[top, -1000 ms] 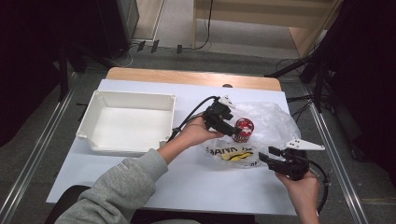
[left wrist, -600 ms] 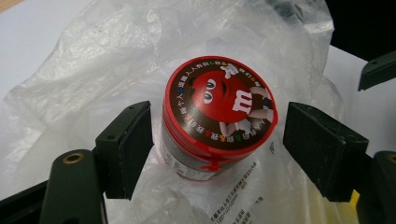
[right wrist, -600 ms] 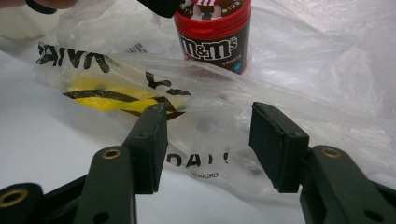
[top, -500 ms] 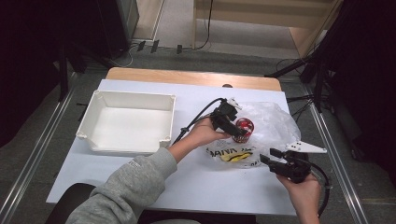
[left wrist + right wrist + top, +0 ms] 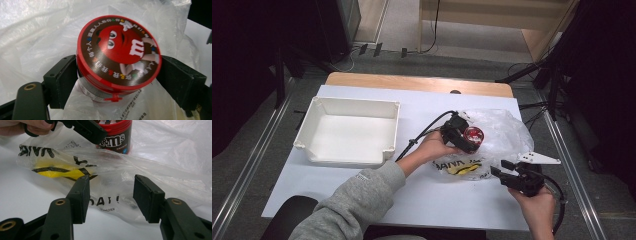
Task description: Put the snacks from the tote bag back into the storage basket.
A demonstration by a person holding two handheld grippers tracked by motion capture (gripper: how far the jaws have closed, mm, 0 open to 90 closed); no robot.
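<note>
left gripper (image 5: 464, 141) set over a red-lidded candy tub (image 5: 117, 53), one jaw on each side of it. its jaws have just been opening; in the left gripper view a thin gap shows at the left pad and the right pad sits close against the lid rim, so the grip looks released rather than clenched. tub stands upright on a crumpled clear plastic bag (image 5: 504, 132) right of table centre. right gripper (image 5: 111, 195) is spread wide with nothing between its jaws, low at the bag's near edge, by yellow and black print. white tray (image 5: 349, 130) well apart to the left on the white table (image 5: 447, 200).
</note>
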